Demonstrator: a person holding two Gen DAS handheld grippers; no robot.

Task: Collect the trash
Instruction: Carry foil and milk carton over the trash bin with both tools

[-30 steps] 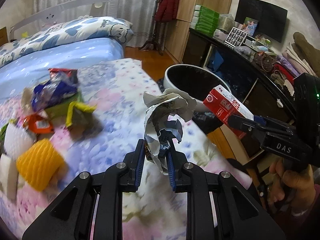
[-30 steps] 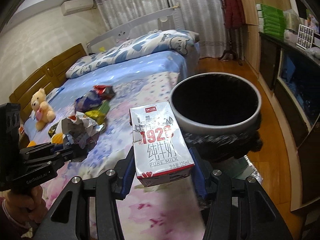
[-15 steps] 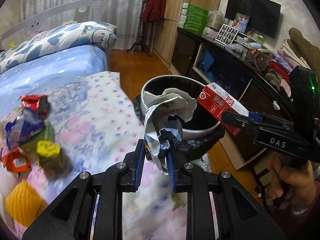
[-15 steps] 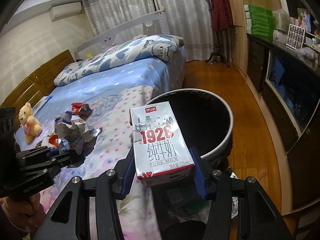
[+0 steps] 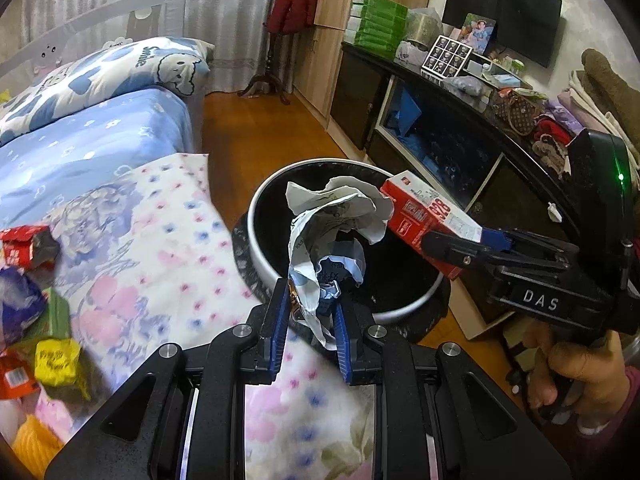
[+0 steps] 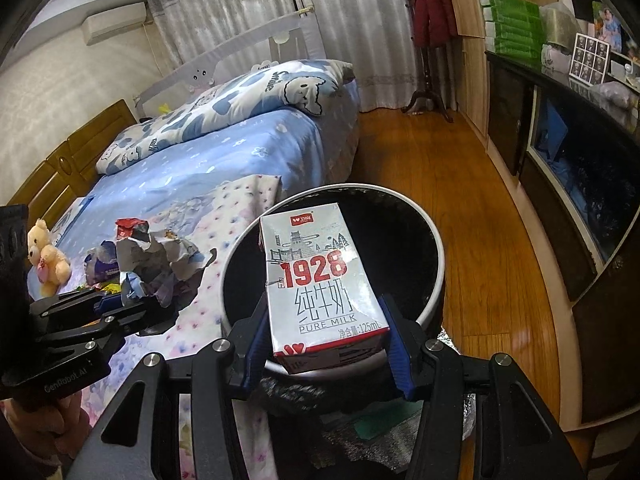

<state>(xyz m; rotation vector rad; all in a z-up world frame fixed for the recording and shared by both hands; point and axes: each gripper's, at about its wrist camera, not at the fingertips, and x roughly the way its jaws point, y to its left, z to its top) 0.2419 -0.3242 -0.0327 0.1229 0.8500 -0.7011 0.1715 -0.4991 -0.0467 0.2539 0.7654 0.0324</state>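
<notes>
The left gripper (image 5: 310,312) is clamped on a crumpled white-and-silver paper wrapper (image 5: 334,232), gripped at its lower twist so the loose bulk stands clear above the blue fingers (image 5: 278,316). The right gripper (image 6: 324,332) is clamped on the sides of a small grey-and-red rectangular milk carton (image 6: 320,280), printed face up. Both items are held over the mouth of the round white-rimmed bin with a black liner (image 6: 438,264), which stands on the wooden floor (image 6: 472,184) just beside the foot of the bed; this position appears chosen so that opening the fingers drops each item straight in. In the left wrist view, carton and wrapper nearly touch, so a snag at release is possible. More trash remains on the floral pink-and-white bed sheet (image 5: 160,248): a red crumpled packet (image 5: 24,240), a yellow crumpled wrapper (image 5: 56,362) and other pieces at the left edge. Nothing blocks the bin opening.
</notes>
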